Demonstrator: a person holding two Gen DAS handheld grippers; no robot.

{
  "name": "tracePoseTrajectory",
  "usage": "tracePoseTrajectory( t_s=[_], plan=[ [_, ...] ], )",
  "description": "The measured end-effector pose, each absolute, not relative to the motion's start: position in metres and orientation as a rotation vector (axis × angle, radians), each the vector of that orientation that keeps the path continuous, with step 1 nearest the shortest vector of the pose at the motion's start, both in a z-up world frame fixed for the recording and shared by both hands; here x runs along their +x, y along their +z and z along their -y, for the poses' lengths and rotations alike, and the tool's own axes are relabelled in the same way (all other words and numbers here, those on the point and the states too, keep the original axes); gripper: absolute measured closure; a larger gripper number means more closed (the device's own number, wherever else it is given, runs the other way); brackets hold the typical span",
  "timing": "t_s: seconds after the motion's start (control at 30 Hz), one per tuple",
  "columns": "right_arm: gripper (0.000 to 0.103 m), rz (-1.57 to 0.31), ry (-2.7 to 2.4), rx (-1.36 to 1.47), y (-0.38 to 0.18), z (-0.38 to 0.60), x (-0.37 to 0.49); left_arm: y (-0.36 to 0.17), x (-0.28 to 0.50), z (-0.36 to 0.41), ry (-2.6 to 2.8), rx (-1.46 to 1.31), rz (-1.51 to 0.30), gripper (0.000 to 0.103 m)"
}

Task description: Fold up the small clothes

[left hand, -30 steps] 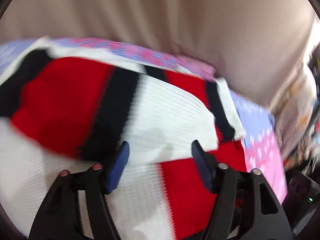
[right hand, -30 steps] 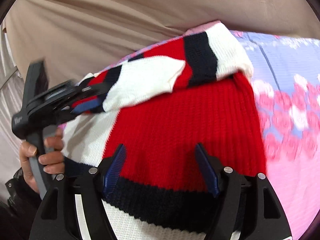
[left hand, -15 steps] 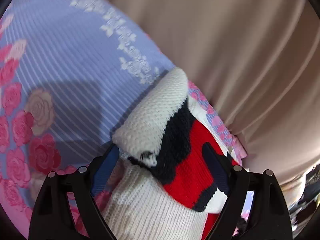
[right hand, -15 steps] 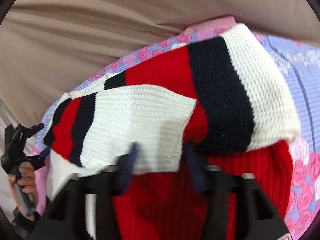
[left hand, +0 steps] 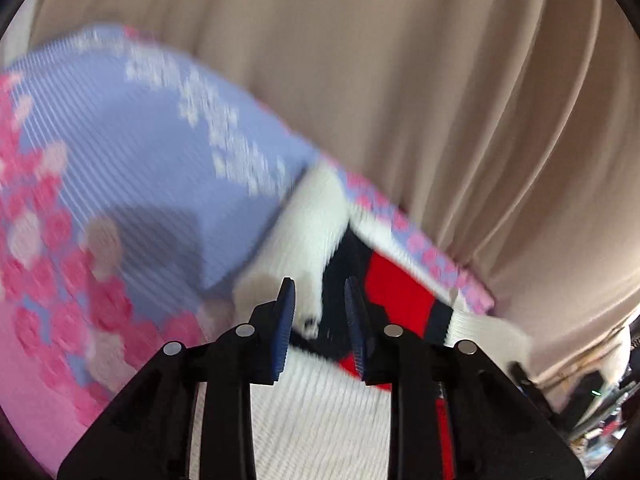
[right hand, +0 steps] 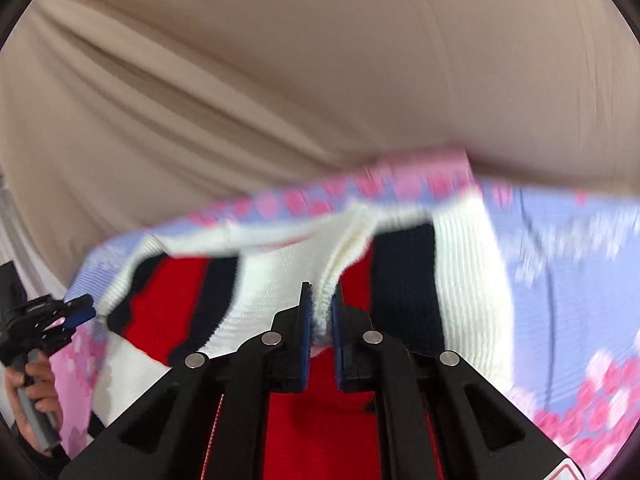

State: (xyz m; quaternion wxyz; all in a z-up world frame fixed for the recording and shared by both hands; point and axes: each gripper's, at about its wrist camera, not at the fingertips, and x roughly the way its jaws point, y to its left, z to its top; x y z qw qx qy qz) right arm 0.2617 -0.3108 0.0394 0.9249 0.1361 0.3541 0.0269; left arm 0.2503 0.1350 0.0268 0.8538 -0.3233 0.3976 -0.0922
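Knitted red, white and navy sweater [right hand: 280, 292] is laid on a floral bedsheet [left hand: 132, 184]; a white fold is pinched by the right tool [right hand: 321, 312]; left tool [left hand: 320, 312] is narrowed around the sweater's near-left edge, grip unclear.

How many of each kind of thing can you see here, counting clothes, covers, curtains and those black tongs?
Striped knit sweater: 1
Floral bed cover: 1
Beige curtain: 1
Tongs: 2, the left tongs and the right tongs
Total: 5
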Motion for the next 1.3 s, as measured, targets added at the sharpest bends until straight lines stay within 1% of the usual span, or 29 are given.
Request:
tracePoseTrajectory(
  t_s=[0.07, 0.1, 0.13, 0.2, 0.23, 0.27, 0.3, 0.33, 0.37, 0.43, 0.5, 0.53, 0.57, 0.67, 0.7, 0.77, 0.8, 0.83, 0.9, 0.93, 1.0, 1.07, 1.1, 1.17, 1.2, 1.3],
  plan=[
    [0.095, -0.753, 0.038, 0.292, 0.023, 0.316, 0.265, 0.011, 0.254, -0.132, -0.211, -0.692, -0.893, 0.075],
    [0.095, -0.749, 0.04, 0.294, 0.023, 0.318, 0.267, 0.003, 0.255, -0.127, -0.22, -0.706, -0.919, 0.072],
    [0.095, -0.737, 0.046, 0.298, 0.026, 0.319, 0.268, -0.001, 0.257, -0.122, -0.229, -0.718, -0.931, 0.07],
    [0.095, -0.68, 0.077, 0.313, 0.047, 0.322, 0.263, -0.008, 0.264, -0.116, -0.266, -0.755, -0.95, 0.071],
    [0.095, -0.636, 0.089, 0.316, 0.058, 0.323, 0.257, -0.007, 0.266, -0.115, -0.275, -0.766, -0.945, 0.073],
    [0.096, -0.579, 0.101, 0.32, 0.074, 0.322, 0.249, -0.006, 0.27, -0.117, -0.279, -0.771, -0.928, 0.079],
    [0.096, -0.529, 0.101, 0.323, 0.086, 0.325, 0.24, -0.002, 0.273, -0.119, -0.275, -0.761, -0.894, 0.096],
    [0.096, -0.48, 0.078, 0.318, 0.094, 0.331, 0.232, 0.002, 0.274, -0.122, -0.247, -0.734, -0.866, 0.1],
    [0.096, -0.469, 0.041, 0.303, 0.092, 0.337, 0.231, 0.004, 0.274, -0.125, -0.226, -0.718, -0.847, 0.1],
    [0.096, -0.587, -0.031, 0.302, 0.06, 0.351, 0.253, -0.001, 0.277, -0.128, -0.207, -0.7, -0.852, 0.1],
    [0.096, -0.798, -0.08, 0.333, 0.0, 0.368, 0.283, -0.012, 0.276, -0.126, -0.206, -0.695, -0.888, 0.102],
    [0.096, -0.825, -0.081, 0.334, -0.016, 0.371, 0.286, -0.013, 0.273, -0.123, -0.207, -0.681, -0.89, 0.102],
    [0.096, -0.774, -0.064, 0.335, -0.016, 0.372, 0.28, -0.01, 0.268, -0.12, -0.209, -0.662, -0.883, 0.101],
    [0.096, -0.753, -0.041, 0.363, -0.006, 0.371, 0.276, 0.005, 0.252, -0.116, -0.21, -0.619, -0.851, 0.101],
    [0.096, -0.752, -0.044, 0.353, -0.004, 0.369, 0.277, 0.009, 0.247, -0.114, -0.221, -0.617, -0.847, 0.1],
    [0.095, -0.747, -0.034, 0.354, 0.0, 0.366, 0.277, 0.011, 0.239, -0.107, -0.272, -0.638, -0.873, 0.089],
    [0.095, -0.738, -0.023, 0.359, 0.002, 0.363, 0.278, 0.007, 0.238, -0.104, -0.29, -0.657, -0.89, 0.076],
    [0.095, -0.728, -0.014, 0.364, 0.006, 0.361, 0.277, 0.0, 0.238, -0.1, -0.314, -0.684, -0.924, 0.066],
    [0.095, -0.704, 0.017, 0.391, 0.016, 0.358, 0.275, -0.014, 0.248, -0.098, -0.303, -0.699, -0.965, 0.068],
    [0.095, -0.683, 0.034, 0.402, 0.024, 0.355, 0.273, -0.021, 0.255, -0.1, -0.27, -0.691, -0.969, 0.074],
    [0.096, -0.63, 0.056, 0.394, 0.043, 0.353, 0.261, -0.028, 0.265, -0.111, -0.209, -0.705, -0.949, 0.092],
    [0.096, -0.589, 0.039, 0.377, 0.05, 0.358, 0.25, -0.027, 0.266, -0.121, -0.209, -0.739, -0.928, 0.093],
    [0.095, -0.608, 0.01, 0.365, 0.041, 0.364, 0.253, -0.026, 0.266, -0.123, -0.203, -0.727, -0.918, 0.093],
    [0.098, -0.753, -0.084, 0.337, 0.001, 0.375, 0.272, -0.026, 0.266, -0.121, -0.194, -0.694, -0.908, 0.093],
    [0.1, -0.774, -0.08, 0.356, -0.015, 0.38, 0.275, -0.028, 0.266, -0.119, -0.186, -0.677, -0.908, 0.093],
    [0.099, -0.701, -0.042, 0.437, -0.002, 0.388, 0.261, -0.026, 0.265, -0.111, -0.177, -0.621, -0.894, 0.093]
  ],
)
